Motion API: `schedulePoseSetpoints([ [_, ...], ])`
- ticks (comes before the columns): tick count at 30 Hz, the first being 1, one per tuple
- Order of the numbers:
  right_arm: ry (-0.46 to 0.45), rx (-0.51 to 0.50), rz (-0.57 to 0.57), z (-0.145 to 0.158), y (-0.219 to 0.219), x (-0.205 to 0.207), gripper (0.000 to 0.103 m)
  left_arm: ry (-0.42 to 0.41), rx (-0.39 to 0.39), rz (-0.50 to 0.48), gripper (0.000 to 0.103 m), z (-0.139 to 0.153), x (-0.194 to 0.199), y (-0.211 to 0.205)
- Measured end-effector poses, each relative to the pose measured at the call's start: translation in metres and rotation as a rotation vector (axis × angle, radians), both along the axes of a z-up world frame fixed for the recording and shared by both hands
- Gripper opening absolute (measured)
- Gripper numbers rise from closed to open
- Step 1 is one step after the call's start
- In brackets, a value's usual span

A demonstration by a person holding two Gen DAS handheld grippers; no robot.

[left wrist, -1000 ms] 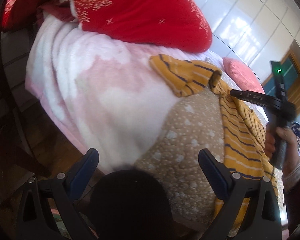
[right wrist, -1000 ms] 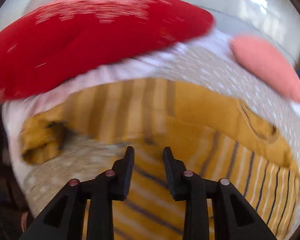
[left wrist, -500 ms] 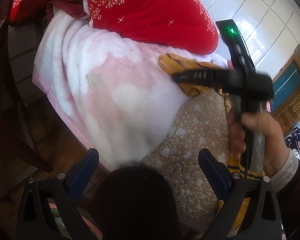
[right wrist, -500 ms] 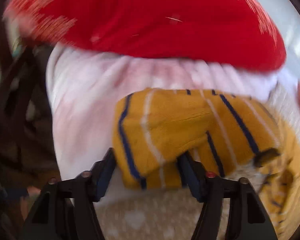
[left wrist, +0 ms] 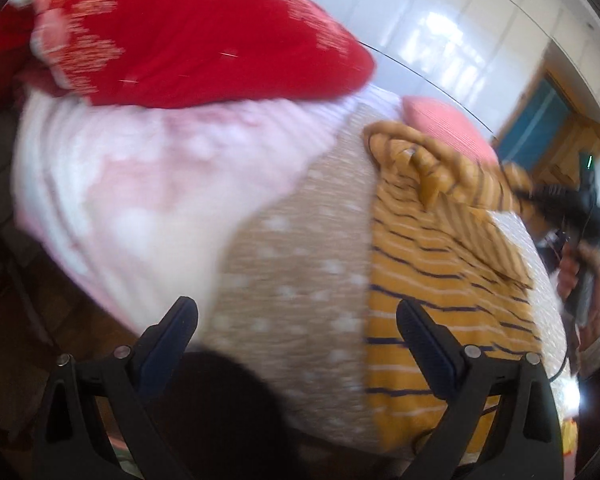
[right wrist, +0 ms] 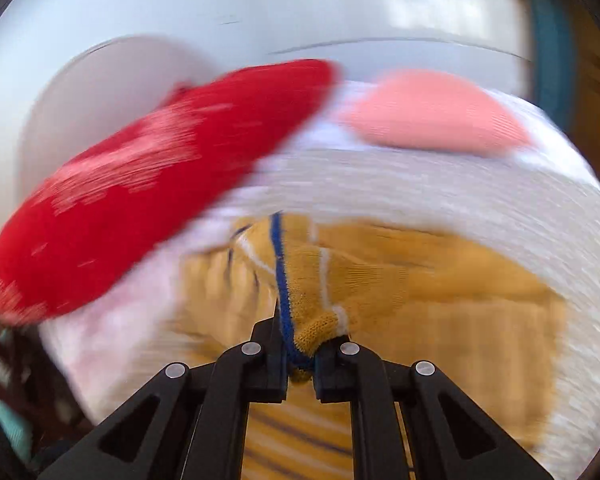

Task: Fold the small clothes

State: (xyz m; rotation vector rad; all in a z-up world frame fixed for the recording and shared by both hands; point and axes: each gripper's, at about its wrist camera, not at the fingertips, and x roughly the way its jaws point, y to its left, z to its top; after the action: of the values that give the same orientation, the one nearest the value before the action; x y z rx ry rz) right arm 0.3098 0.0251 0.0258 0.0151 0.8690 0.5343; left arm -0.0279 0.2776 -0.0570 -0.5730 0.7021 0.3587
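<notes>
Our right gripper (right wrist: 300,354) pinches the sleeve cuff of the mustard-yellow striped knit top (left wrist: 432,264), lower centre; the left gripper (left wrist: 296,332) gapes empty. A fast pull could slip the cuff or bunch the fold.

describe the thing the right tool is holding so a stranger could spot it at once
On the bed, below the red pillow, lies a mustard sweater. The right tool pinches its sleeve. Thin navy and white stripes set it apart.

Bed (left wrist: 292,264), tan dotted cover; laid upon it: pink-white blanket (left wrist: 140,184); red pillow (left wrist: 204,40); pink cushion (left wrist: 444,128); mustard striped garment (left wrist: 440,280).
</notes>
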Motion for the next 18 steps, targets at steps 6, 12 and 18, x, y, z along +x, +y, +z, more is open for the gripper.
schedulePoseSetpoints([
  [6, 0.068, -0.189, -0.141, -0.052, -0.091, 0.018, 0.024, 0.016, 0.007, -0.08, 0.099, 0.002, 0.041, -0.027],
  [12, -0.028, -0.065, -0.088, -0.032, -0.098, -0.014, 0.026, 0.087, 0.044, -0.136, 0.099, -0.007, 0.088, -0.038],
  [18, 0.17, 0.031, -0.07, -0.082, -0.099, 0.019, 0.026, 0.133, 0.046, -0.151, 0.099, -0.024, 0.118, -0.04],
])
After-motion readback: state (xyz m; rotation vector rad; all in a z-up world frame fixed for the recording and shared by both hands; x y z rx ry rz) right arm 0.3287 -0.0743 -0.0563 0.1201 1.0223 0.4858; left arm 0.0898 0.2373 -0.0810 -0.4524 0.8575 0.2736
